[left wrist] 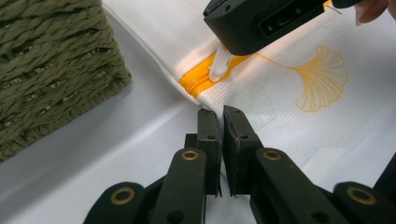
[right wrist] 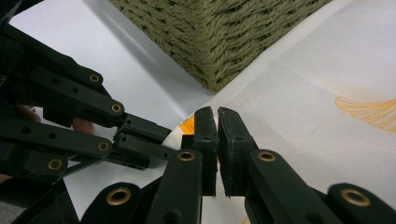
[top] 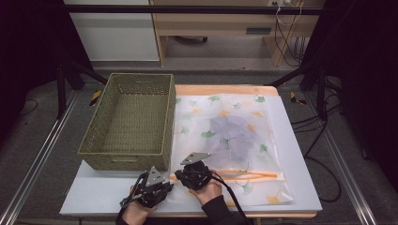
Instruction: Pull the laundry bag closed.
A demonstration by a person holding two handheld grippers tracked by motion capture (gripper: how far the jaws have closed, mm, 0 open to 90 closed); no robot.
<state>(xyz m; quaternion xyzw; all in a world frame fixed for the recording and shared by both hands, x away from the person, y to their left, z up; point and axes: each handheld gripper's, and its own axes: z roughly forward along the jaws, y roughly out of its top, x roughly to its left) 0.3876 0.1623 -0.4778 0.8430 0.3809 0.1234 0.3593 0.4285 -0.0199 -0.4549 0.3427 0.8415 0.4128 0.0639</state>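
A white mesh laundry bag (top: 263, 119) printed with ginkgo leaves lies flat on the table, with a grey garment (top: 232, 133) inside it. An orange zipper (top: 248, 175) runs along its near edge. My left gripper (left wrist: 220, 114) is shut on the bag's corner just beside the zipper's end (left wrist: 196, 81). My right gripper (right wrist: 217, 114) is shut too. From the left gripper view, the white zipper pull (left wrist: 218, 65) rises into its tip. In the high view both grippers, left (top: 166, 183) and right (top: 182, 176), meet at the bag's near left corner.
A woven olive basket (top: 131, 117) stands just left of the bag, its near corner close to both grippers (right wrist: 224, 42). The white table top (top: 103, 192) ends a little behind my hands. A desk and cables lie beyond the far edge.
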